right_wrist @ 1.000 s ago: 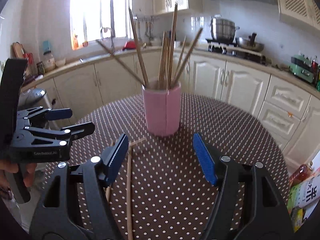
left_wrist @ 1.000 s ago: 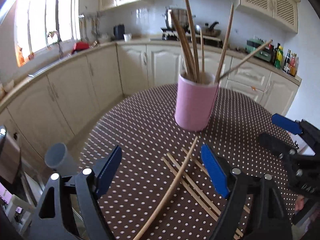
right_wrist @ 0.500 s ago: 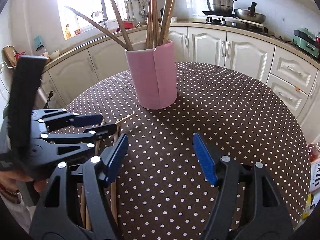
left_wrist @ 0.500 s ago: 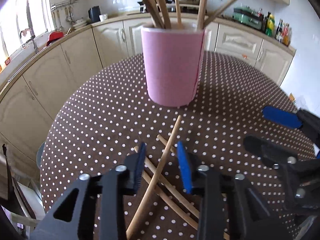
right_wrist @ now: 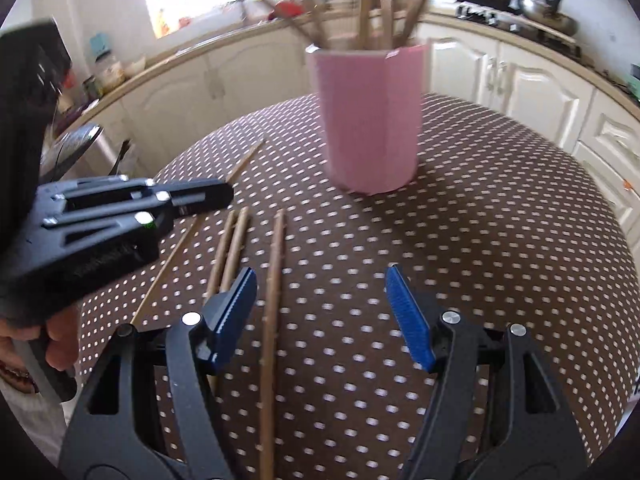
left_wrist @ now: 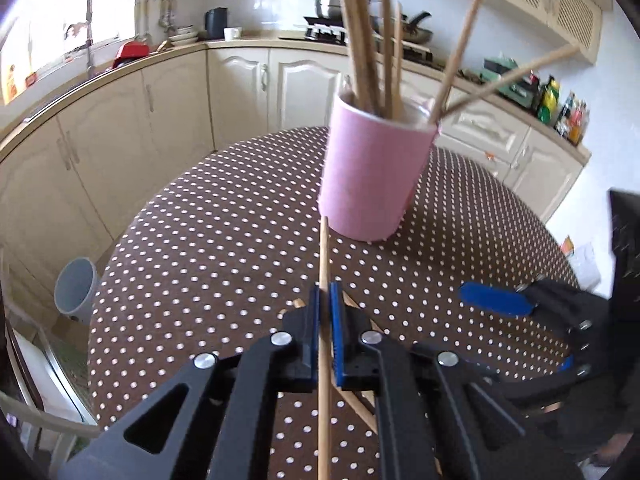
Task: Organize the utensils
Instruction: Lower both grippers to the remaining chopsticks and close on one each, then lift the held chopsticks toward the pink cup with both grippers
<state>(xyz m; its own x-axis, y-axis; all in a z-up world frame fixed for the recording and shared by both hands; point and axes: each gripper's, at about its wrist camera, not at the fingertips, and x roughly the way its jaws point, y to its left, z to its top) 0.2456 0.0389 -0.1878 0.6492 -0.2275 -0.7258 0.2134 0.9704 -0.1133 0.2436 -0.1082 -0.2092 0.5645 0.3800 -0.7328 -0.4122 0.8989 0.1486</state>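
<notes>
On the dotted desk (left_wrist: 208,248) the pink holder (left_wrist: 372,176) is standing mid-desk. The left gripper (left_wrist: 325,332) is pinching one chopstick (left_wrist: 324,264), having just closed; lifting should go steadily, tip toward the holder. The right gripper (right_wrist: 320,312) is hovering spread over loose chopsticks (right_wrist: 236,240).

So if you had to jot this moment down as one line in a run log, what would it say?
left gripper: shut on chopstick | right gripper: open, over loose chopsticks | pink cup: upright, holds chopsticks

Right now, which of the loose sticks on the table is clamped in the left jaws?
The long thin stick, its tip near the pink cup: the left gripper has just closed on it. The other loose sticks lie ungripped.
</notes>
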